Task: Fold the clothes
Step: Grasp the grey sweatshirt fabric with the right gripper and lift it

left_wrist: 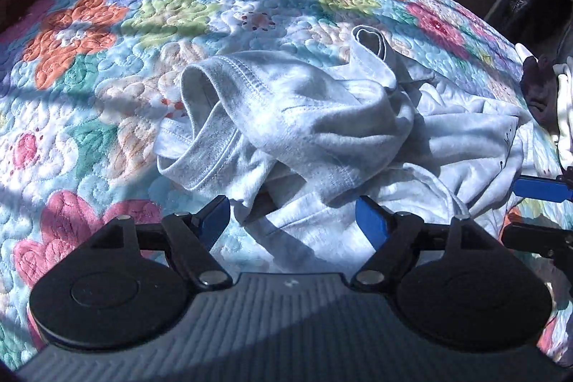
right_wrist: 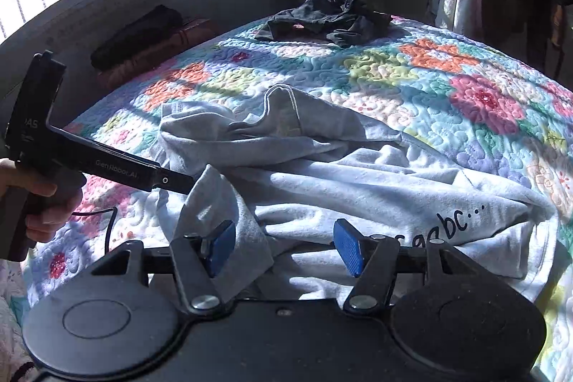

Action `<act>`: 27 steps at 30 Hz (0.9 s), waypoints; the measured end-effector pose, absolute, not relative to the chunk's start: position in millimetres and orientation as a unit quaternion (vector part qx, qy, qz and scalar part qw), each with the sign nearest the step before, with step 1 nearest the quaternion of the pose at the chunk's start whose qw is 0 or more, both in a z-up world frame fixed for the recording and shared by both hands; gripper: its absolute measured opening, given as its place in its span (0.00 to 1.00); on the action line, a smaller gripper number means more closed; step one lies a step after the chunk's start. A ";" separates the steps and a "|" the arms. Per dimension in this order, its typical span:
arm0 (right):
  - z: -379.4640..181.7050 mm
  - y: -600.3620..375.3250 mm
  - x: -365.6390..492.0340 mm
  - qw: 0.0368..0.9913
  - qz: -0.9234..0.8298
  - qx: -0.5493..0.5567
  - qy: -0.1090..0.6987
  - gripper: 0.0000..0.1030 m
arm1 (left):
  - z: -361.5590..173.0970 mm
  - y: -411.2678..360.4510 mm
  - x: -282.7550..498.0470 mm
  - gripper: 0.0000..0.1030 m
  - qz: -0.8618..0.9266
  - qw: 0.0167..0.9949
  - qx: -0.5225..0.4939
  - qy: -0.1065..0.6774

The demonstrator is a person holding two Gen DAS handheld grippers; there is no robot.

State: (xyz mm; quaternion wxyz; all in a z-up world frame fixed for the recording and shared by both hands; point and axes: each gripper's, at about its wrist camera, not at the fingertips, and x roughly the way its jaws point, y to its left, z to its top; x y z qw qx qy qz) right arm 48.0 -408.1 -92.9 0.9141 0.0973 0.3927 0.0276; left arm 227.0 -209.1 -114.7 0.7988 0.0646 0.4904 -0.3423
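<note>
We see a pale grey T-shirt (left_wrist: 322,131) lying crumpled on a floral quilt (left_wrist: 89,34), bunched at the centre of the left wrist view with 1 sleeve opening gaping toward 9 o'clock. In the right wrist view the same T-shirt (right_wrist: 358,185) spreads from the centre toward 4 o'clock, with black lettering near its hem at 4 o'clock. Our left gripper (left_wrist: 292,221) hangs just over the shirt's near edge at 6 o'clock, jaws spread and released, the blue pads clear of the cloth. Our right gripper (right_wrist: 284,247) is likewise released, its jaws standing apart over the fabric; a raised fold sits just beside the left pad, and we cannot tell whether it touches. A hand (right_wrist: 32,199) at 9 o'clock in the right wrist view grips the handle of the left tool. A dark garment (right_wrist: 322,17) lies heaped at 12 o'clock on the quilt's far edge, well apart from the shirt.
</note>
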 end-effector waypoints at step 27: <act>-105.4 -314.1 20.8 0.907 -0.062 -0.113 0.401 0.08 | -116.3 -162.6 222.2 0.74 -0.392 0.767 -0.053 0.506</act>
